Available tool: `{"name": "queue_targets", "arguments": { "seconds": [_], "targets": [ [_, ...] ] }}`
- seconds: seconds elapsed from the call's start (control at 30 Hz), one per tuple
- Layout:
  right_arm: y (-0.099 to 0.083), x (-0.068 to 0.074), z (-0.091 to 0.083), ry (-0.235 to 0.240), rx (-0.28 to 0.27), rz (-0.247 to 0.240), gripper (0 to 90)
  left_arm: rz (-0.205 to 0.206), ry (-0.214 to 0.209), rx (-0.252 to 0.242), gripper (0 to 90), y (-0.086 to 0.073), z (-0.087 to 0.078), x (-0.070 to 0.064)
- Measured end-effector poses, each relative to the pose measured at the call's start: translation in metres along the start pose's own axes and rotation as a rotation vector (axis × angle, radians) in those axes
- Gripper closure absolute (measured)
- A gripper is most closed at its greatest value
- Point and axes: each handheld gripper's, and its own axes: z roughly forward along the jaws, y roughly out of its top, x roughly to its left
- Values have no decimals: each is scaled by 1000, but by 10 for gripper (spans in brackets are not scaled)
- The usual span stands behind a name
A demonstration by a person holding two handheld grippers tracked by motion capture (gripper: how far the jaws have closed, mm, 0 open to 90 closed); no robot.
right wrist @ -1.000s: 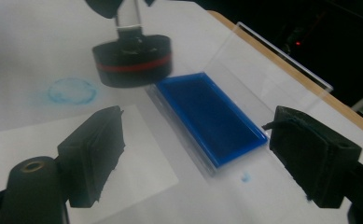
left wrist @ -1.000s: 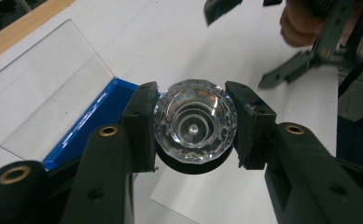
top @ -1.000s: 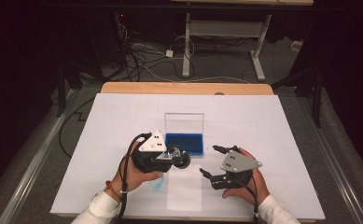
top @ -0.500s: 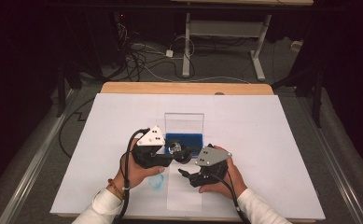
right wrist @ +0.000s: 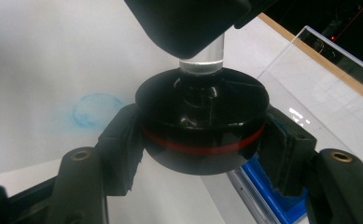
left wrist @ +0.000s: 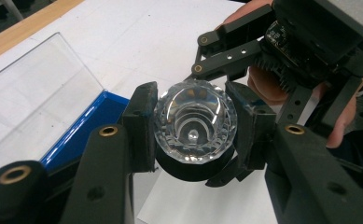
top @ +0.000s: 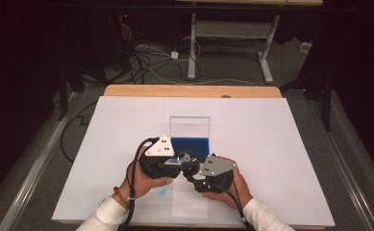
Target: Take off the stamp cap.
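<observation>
Faceted clear crystal knob (left wrist: 195,126) sits clamped in the left gripper (left wrist: 195,128) above the white table (top: 280,139); the right gripper (right wrist: 202,140) holds its round black red-banded base (right wrist: 202,126). Both seem out of the open blue-lined clear case (top: 190,139); whether they are being joined or separated cannot be told

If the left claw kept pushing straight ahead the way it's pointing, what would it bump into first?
Probably the right gripper. The left gripper already clamps the faceted crystal, and the right one holds the black base under it, directly ahead, though depth is hard to judge.
</observation>
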Motion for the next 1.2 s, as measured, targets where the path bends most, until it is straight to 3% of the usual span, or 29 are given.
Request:
{"name": "queue_targets", "arguments": {
  "seconds": [0.3, 0.6, 0.8, 1.2],
  "targets": [
    [1, 1, -2, 30, 37, 1, 390, 1, -18, 10, 552, -2, 1, -1],
    [2, 3, -6, 32, 70, -31, 392, -16, -54, 11, 552, -2, 2, 1],
    [2, 2, -8, 43, 61, -19, 393, -32, -91, -11, 553, -5, 0, 7],
    [3, 1, -8, 69, 58, 36, 391, 29, -29, -13, 554, -3, -1, -5]
  ]
}}
